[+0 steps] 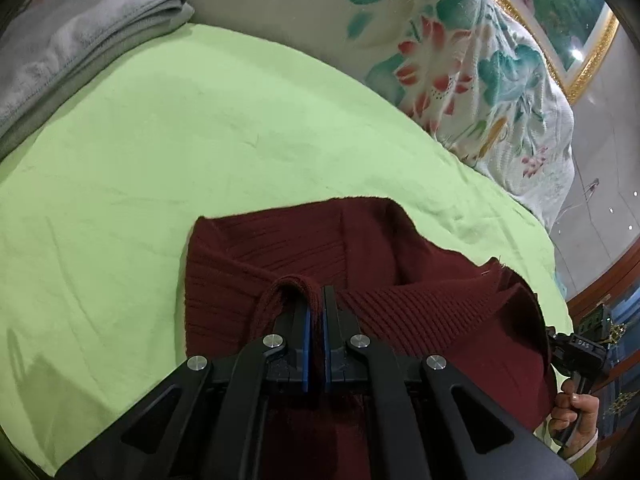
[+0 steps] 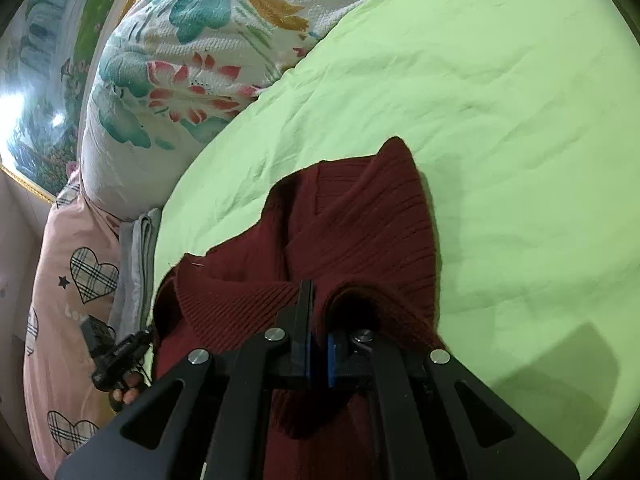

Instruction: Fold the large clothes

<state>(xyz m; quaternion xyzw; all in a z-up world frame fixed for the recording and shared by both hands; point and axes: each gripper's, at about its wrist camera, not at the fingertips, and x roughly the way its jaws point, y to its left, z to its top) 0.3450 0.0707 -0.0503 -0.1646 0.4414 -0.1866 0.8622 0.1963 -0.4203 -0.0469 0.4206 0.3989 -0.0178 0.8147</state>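
Clamped tight on one dark maroon ribbed-knit sweater (image 1: 360,264): two black grippers with blue-lined fingers, one per hand. Left gripper (image 1: 317,300) pinching a rolled knit edge between nearly closed pads, a loop of ribbing bulging over the left fingertip. Right gripper (image 2: 320,300) likewise nipped shut on a fold of the same knit, its right finger mostly buried under fabric. Sweater bunched and lifted at both grips, the far part lying folded on one pale green bed sheet (image 1: 168,152), a pointed corner reaching farthest in the right wrist view (image 2: 396,152). Both grippers held low over the near edge of the bed, pointing across it, close beside each other along one hem. Right hand (image 1: 576,412) glimpsed at the right margin, curled around a black handle; left hand (image 2: 128,394) glimpsed at the left margin, mostly hidden behind its handle. Further out: one folded grey towel (image 1: 80,48) far left, one white flower-printed quilt (image 1: 472,72) heaped far right, one pink heart-patterned pillow (image 2: 68,280), one gold-framed landscape picture (image 1: 560,16) against the wall.
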